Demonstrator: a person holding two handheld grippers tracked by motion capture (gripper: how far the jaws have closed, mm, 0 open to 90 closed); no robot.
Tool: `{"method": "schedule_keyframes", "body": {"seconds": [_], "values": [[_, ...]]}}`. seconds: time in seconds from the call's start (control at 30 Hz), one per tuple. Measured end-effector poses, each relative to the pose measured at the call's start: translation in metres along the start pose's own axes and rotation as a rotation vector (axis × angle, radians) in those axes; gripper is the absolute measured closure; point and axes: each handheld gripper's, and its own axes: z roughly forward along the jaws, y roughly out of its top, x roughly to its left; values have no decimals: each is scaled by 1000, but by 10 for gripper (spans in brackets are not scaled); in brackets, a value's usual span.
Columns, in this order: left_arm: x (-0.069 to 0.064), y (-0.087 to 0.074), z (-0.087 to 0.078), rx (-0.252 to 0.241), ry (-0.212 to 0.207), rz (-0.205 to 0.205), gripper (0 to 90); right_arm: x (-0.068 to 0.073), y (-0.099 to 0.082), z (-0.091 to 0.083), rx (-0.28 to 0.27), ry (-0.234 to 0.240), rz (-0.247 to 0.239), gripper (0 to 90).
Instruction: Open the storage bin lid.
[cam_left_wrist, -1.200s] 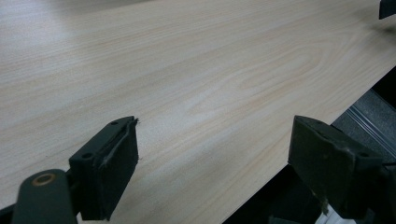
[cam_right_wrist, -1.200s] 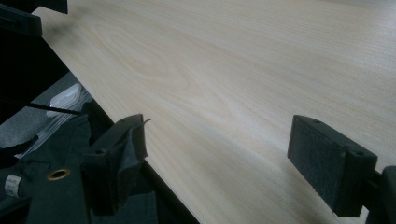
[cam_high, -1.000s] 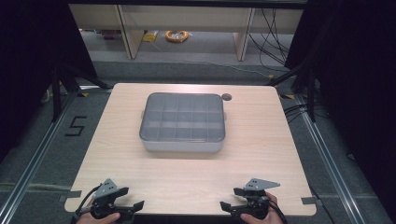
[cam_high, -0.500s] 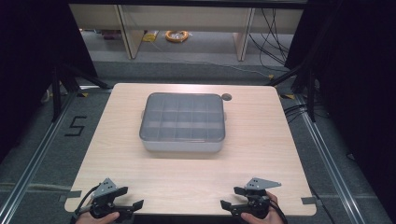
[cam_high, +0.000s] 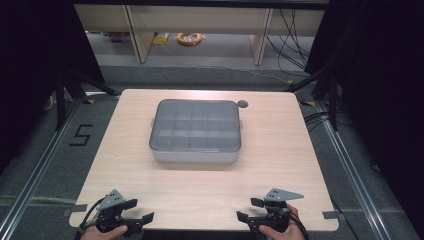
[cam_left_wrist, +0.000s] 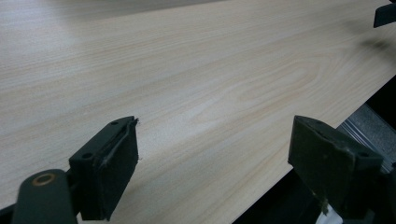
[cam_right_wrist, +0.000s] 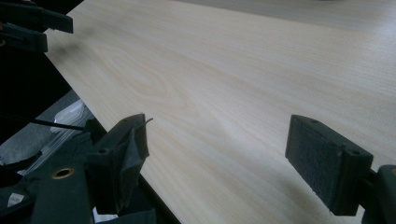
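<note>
A grey box with a see-through lid (cam_high: 196, 131) sits mid-table (cam_high: 280, 165). Left gripper (cam_high: 139, 211) and right gripper (cam_high: 247, 209) wait at the near edge, jaws wide open, holding nothing

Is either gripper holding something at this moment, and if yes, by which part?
Nothing is held. The left gripper and the right gripper both have their jaws wide open over the bare wooden table, well apart from the lidded compartment box.

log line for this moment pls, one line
left gripper: open, near table edge | right gripper: open, near edge | lidded compartment box: table centre, untouched
</note>
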Motion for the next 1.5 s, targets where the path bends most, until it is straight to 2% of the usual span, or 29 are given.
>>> {"method": "schedule_keyframes", "body": {"seconds": [0.07, 0.2, 0.23, 0.27, 0.3, 0.37, 0.43, 0.47, 0.53, 0.6, 0.63, 0.67, 0.7, 0.73, 0.77, 0.8, 0.83, 0.9, 0.97, 1.0, 1.07, 1.17, 1.2, 1.27, 1.3, 1.33, 1.43, 1.47, 1.5], "values": [[0, 0, 1, -1, -6, -7, 155, -1, 1, 0, -1, -20, -8, 224], [0, 1, 2, 1, -5, -13, 155, -4, 3, 1, -17, -13, 5, 227], [0, 2, 2, 0, -7, -13, 155, -2, 4, -1, -8, -17, 38, 229], [1, 2, 3, 0, -12, -15, 155, -2, 4, -1, -8, -17, 38, 229], [1, 3, 3, -6, -4, -27, 155, -6, 5, 0, -31, -9, -1, 229], [3, 4, 3, -1, -7, -19, 155, -5, 7, -2, -37, -12, 19, 233], [5, 7, 4, -14, -5, -33, 155, -6, 11, -3, -28, -18, 43, 234], [6, 8, 3, -13, -4, -36, 155, -10, 12, -3, -51, -11, 24, 236], [9, 10, 3, -20, -6, -47, 155, -13, 15, -2, -72, -14, 32, 236], [11, 13, 4, -24, -4, -59, 155, -13, 16, -2, -71, -10, 51, 236], [12, 14, 5, -23, -4, -60, 155, -15, 17, -1, -72, -13, 40, 237], [12, 15, 6, -34, -2, -71, 155, -12, 18, -1, -64, -6, 90, 237], [13, 17, 6, -26, -1, -56, 155, -18, 21, 1, -83, -8, 48, 237], [13, 18, 7, -33, 2, -61, 155, -18, 21, 1, -83, -8, 48, 237], [13, 20, 8, -34, 4, -63, 155, -15, 23, 0, -79, -14, 77, 238], [13, 21, 9, -39, 6, -62, 155, -19, 26, 0, -92, -35, 32, 238], [14, 23, 9, -28, 4, -48, 155, -18, 26, -1, -94, -20, 54, 238], [15, 25, 11, -31, 8, -48, 155, -21, 29, 0, -100, -17, 52, 238], [17, 27, 13, -31, 8, -52, 155, -22, 30, 0, -108, -12, 57, 238], [19, 30, 14, -32, 6, -65, 155, -22, 33, 0, -104, -14, 89, 238], [19, 32, 14, -36, 6, -74, 155, -25, 36, 1, -108, -12, 103, 238], [22, 37, 16, -43, 12, -75, 155, -28, 40, 1, -109, -20, 88, 239], [23, 39, 16, -44, 14, -75, 155, -29, 44, 1, -111, -21, 106, 240], [24, 43, 17, -51, 14, -86, 155, -29, 46, 1, -118, -22, 109, 241], [25, 44, 17, -50, 12, -79, 155, -32, 47, 1, -129, -32, 77, 241], [26, 46, 18, -53, 13, -81, 155, -34, 49, 1, -143, -18, 66, 241], [27, 50, 20, -63, 20, -82, 155, -37, 57, 2, -143, -36, 61, 241], [29, 54, 21, -59, 17, -82, 155, -37, 59, 2, -137, -35, 75, 242], [29, 54, 21, -59, 17, -82, 155, -39, 62, 2, -151, -32, 52, 243]]}}
